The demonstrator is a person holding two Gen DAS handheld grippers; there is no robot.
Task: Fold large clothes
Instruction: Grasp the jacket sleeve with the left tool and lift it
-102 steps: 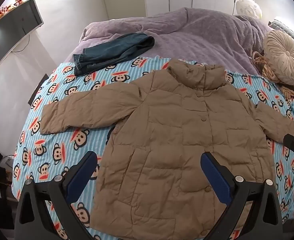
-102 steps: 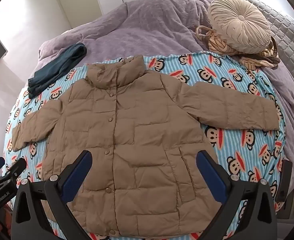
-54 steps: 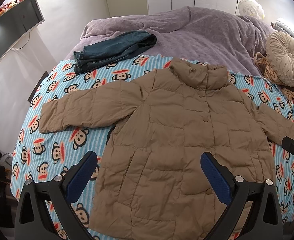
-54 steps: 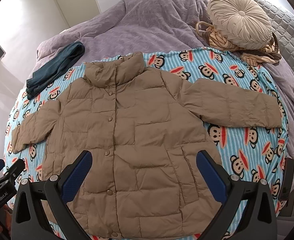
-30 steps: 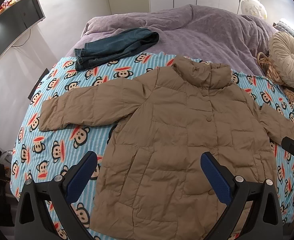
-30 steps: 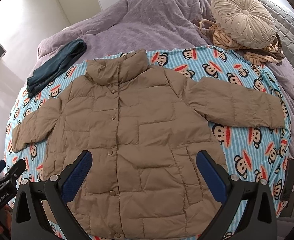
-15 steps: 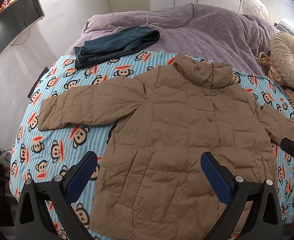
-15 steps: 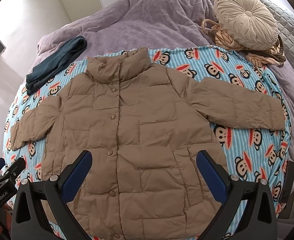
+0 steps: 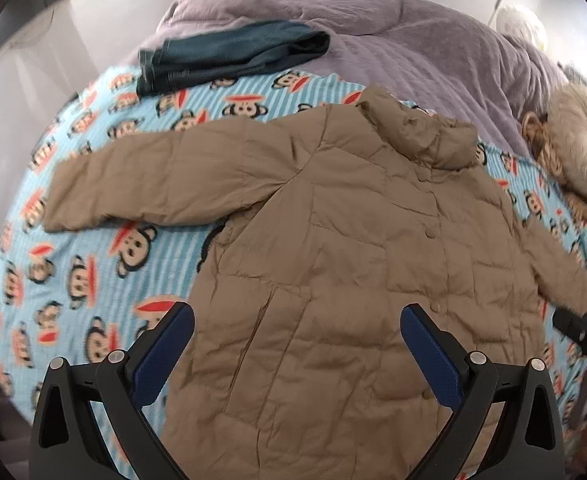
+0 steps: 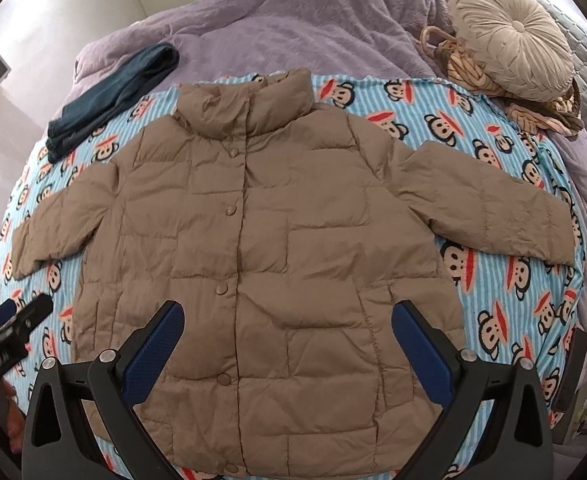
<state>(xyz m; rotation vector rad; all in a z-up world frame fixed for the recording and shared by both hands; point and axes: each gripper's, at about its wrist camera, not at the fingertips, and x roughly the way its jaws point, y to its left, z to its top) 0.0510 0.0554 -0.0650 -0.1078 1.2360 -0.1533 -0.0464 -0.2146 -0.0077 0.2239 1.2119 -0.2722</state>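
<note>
At the bottom of each wrist view, the left gripper [image 9: 296, 332] and right gripper [image 10: 288, 326] hang wide open, holding nothing, above the lower part of the jacket [image 10: 261, 240]. The tan jacket fills mid-frame, lying flat, snapped shut, sleeves spread, on a monkey-print sheet [image 10: 489, 276]. Farther up, folded jeans [image 9: 229, 56] lie upper left; a round cushion [image 10: 513, 36] sits upper right on a purple blanket [image 10: 313, 20].

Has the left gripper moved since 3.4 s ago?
Yes. In the left wrist view the jeans and puffer jacket slid rightward and grew, so the left gripper swung left and closer to the bed.
</note>
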